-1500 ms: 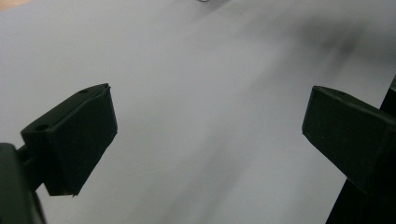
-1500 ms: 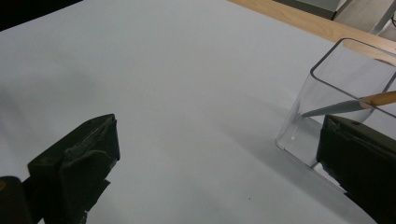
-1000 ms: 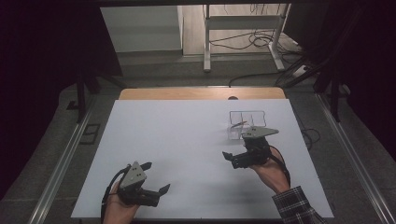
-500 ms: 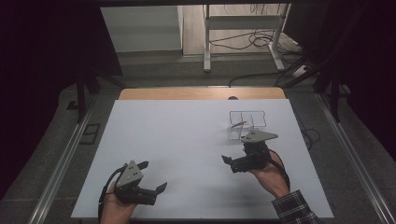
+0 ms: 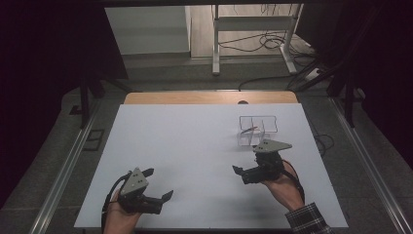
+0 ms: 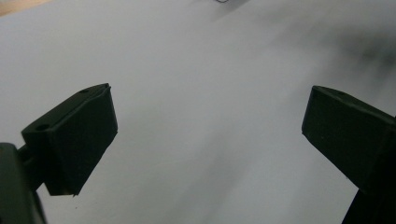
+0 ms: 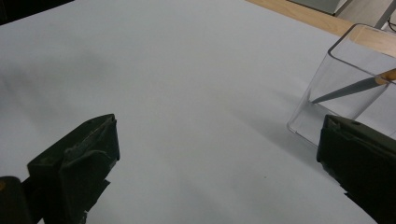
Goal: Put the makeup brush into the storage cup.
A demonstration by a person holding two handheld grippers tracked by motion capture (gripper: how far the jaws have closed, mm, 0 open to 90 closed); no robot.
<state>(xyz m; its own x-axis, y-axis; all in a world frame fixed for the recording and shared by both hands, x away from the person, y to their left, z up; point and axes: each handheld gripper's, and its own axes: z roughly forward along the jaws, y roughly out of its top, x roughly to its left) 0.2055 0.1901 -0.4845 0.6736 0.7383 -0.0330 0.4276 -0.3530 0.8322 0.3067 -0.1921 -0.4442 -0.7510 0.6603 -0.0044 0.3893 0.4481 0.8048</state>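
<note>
A clear plastic box (image 5: 258, 130) is standing on the white bench (image 5: 195, 146), toward its far right part, and it serves as the landmark here. The box is open at the top and looks split into compartments. A thin pencil-like stick (image 5: 249, 130) with a grey tip and a wooden-coloured shaft is leaning tilted inside it; in the right gripper view the stick (image 7: 355, 87) is showing through the transparent wall of the box (image 7: 345, 88).

The right gripper (image 5: 246, 168) is hovering just on the near side of the box, close to it but not touching it. Its jaws are standing wide apart with nothing between them, pointing leftward away from the box in the high view. In the right gripper view the box is sitting just past the right-hand jaw.

The left gripper (image 5: 158, 184) is being held well apart from the box, far to its near left at the front edge of the bench. Its jaws are also spread and are holding nothing; bare white bench (image 6: 205, 116) is lying between them in the left gripper view.
</note>
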